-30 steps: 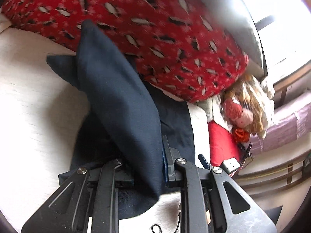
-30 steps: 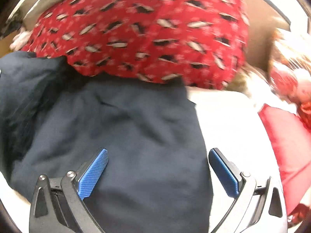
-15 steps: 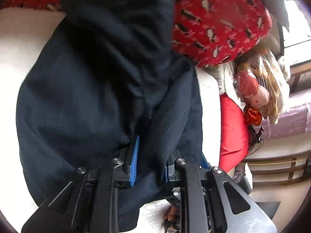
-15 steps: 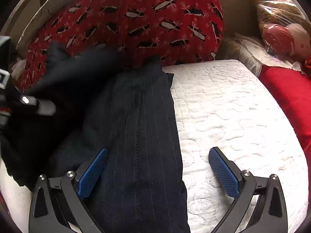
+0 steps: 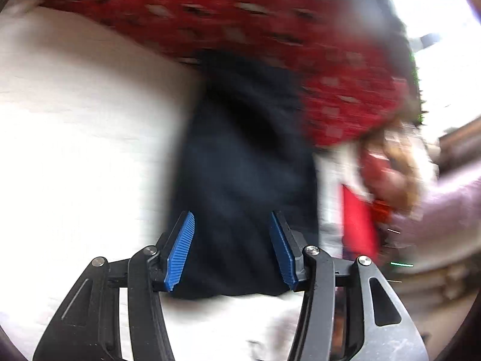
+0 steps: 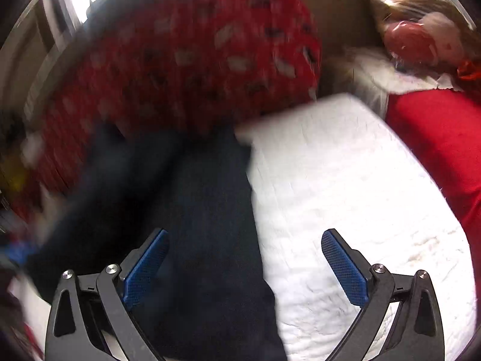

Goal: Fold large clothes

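A dark navy pinstriped garment lies in a long folded strip on the white quilted bed, its far end against a red patterned cushion. My left gripper hovers over the near end of the strip; its jaws are opening and the blue pads no longer press the cloth. In the right wrist view the same garment fills the lower left. My right gripper stands wide open above the garment's right edge and the bare bed, holding nothing. Both views are blurred.
The red patterned cushion blocks the far end of the bed. A doll in plastic wrap and a plain red cushion sit at the right side. Pink fabric and a bright window lie beyond.
My left gripper, shut on a hanging fold of the garment before, has let it go and the cloth now lies flat. The right gripper swung sideways over the bed, open throughout.
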A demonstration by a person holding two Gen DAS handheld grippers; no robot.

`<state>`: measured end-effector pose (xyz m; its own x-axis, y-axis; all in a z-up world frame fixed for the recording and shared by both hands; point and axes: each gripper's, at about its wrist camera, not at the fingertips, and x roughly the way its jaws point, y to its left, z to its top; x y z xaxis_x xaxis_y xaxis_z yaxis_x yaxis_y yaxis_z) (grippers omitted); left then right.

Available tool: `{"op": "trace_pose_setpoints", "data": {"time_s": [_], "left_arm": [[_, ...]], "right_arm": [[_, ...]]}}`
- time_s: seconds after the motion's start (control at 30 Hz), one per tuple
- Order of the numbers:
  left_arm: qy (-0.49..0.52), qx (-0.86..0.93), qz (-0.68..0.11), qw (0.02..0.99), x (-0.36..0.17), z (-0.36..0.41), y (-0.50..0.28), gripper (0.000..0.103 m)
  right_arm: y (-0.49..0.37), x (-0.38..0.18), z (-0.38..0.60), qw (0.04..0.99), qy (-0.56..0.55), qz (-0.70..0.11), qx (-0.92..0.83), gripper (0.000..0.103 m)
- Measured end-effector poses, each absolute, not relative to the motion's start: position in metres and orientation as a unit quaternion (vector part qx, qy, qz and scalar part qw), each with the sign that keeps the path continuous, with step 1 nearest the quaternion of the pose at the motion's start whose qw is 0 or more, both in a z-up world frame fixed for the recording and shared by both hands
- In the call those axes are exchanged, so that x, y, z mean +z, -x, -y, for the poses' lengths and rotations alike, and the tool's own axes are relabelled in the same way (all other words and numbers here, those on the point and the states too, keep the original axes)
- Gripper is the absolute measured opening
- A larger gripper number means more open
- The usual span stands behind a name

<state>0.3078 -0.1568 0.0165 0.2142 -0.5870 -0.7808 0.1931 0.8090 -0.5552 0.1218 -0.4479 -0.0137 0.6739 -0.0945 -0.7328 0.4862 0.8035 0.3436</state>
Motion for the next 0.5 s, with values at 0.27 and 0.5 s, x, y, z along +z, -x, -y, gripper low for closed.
{"op": "trace_pose_setpoints", "data": {"time_s": [0.27, 0.5], "left_arm": [[0.102, -0.249, -0.585, 0.765, -0.036, 0.183, -0.282, 0.053], [0.147, -0.288, -0.578, 0.749, -0.017, 0.161, -0.286, 0.053]], "right_arm": [[-0.228, -0.008, 0.409, 0.829, -0.342, -0.443, 0.006, 0.102], [-0.251, 0.006, 0.363, 0.855, -0.222, -0.466, 0.053, 0.013]]}}
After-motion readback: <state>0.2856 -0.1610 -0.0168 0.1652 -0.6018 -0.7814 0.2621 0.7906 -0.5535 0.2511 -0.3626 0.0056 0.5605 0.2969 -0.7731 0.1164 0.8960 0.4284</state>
